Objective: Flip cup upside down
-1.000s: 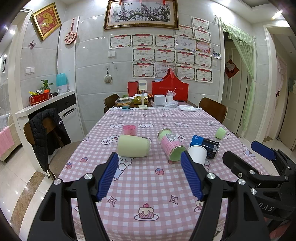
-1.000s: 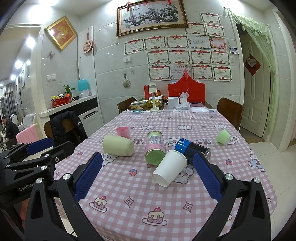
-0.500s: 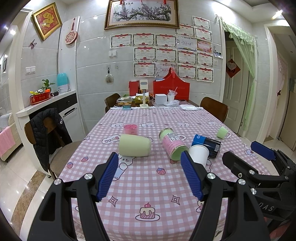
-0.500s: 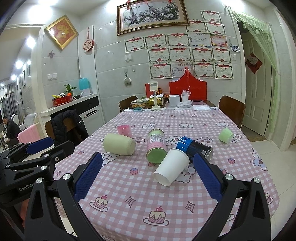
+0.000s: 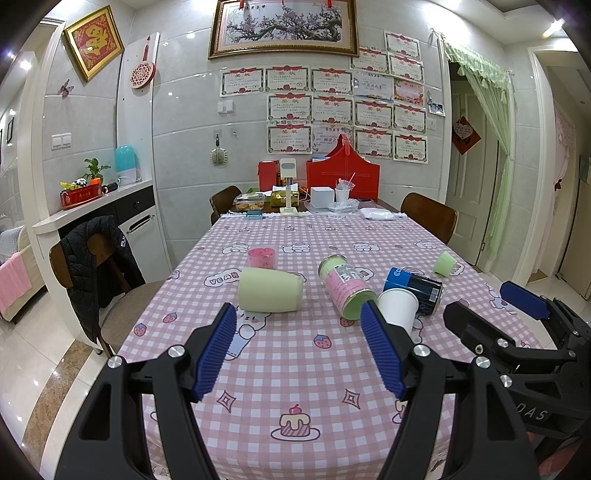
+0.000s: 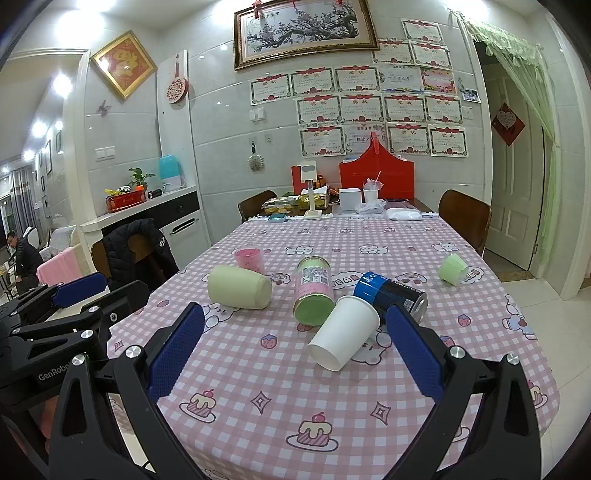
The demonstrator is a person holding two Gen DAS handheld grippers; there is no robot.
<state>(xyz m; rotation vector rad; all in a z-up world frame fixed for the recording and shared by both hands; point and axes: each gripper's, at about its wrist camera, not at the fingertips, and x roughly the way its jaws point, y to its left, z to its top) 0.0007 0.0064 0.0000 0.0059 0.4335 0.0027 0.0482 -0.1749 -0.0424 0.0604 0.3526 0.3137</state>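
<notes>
Ahead of my fingers runs a table under a pink checked cloth (image 5: 295,354), brown chairs (image 6: 466,218) at its far end. Beyond, a grey tiled wall (image 5: 184,147) carries certificates (image 6: 369,110) and a framed blossom painting (image 5: 284,27).

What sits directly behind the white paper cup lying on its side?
Behind the white paper cup lies a blue can on its side, touching or nearly touching the cup's base. The cup covers the can's lower near side. The cup's inside cannot be seen; its mouth faces away from both cameras.

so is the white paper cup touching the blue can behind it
Cannot tell. In the right wrist view the white paper cup overlaps the blue can with no gap showing, but that may be mere occlusion.
</notes>
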